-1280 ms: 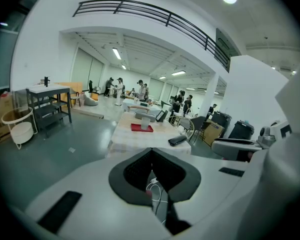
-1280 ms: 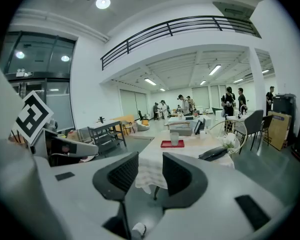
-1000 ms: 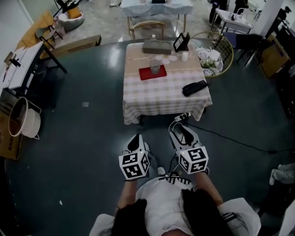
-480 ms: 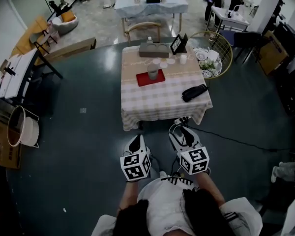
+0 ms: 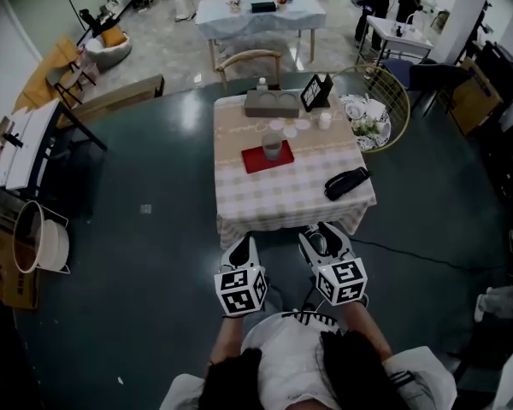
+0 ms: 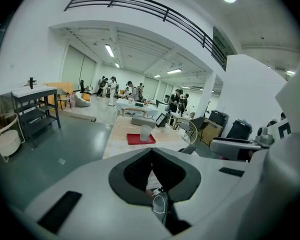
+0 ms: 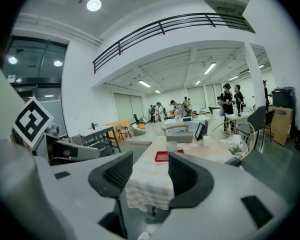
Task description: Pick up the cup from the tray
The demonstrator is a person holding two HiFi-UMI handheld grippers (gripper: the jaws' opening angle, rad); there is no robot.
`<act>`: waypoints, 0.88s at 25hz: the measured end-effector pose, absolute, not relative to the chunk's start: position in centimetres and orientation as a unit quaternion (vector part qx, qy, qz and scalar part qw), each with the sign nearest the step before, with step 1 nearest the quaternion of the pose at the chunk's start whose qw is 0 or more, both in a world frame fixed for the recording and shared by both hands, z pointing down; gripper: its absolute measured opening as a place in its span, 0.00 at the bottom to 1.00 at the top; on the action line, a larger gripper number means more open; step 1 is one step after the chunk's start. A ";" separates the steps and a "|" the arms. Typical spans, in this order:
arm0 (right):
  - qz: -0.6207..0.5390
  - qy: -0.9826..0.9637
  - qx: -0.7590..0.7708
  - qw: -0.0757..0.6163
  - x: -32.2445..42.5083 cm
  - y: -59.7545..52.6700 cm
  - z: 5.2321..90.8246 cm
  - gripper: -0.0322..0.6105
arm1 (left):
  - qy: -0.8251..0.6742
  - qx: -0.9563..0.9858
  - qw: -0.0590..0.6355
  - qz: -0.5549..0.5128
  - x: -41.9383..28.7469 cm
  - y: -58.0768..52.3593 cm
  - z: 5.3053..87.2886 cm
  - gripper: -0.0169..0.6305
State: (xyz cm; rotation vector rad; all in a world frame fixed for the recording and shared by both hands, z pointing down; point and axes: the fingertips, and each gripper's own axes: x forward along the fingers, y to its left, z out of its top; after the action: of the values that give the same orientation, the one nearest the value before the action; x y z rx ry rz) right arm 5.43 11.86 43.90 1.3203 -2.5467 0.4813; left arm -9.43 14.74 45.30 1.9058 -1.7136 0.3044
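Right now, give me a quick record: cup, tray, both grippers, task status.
cup: upright on tray
tray: red, on table
left gripper: jaws together, empty, far from cup
right gripper: jaws apart, empty, far from cup
status: cup not yet picked up

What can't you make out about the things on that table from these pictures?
Cup on the red tray: too small in every view to tell if it holds anything.
Black thing on the table: head view, too small to name.
Small white items behind the tray: head view, too small to tell apart.
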 end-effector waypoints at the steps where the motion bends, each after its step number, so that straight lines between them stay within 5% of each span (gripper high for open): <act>1: 0.165 -0.869 0.452 0.116 5.1 11.3 43.9 0.37 | -0.638 0.710 0.276 0.113 -9.8 14.2 45.2 0.04; 22: 0.163 -0.851 0.488 0.101 -1.5 2.2 43.2 0.40 | -0.615 0.734 0.261 0.124 -16.8 4.5 44.8 0.04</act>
State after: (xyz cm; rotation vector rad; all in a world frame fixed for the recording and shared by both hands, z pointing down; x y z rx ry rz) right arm -1.49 2.20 43.18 1.4419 -2.5156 0.4817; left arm -16.83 4.45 44.77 1.9877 -1.6645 0.3352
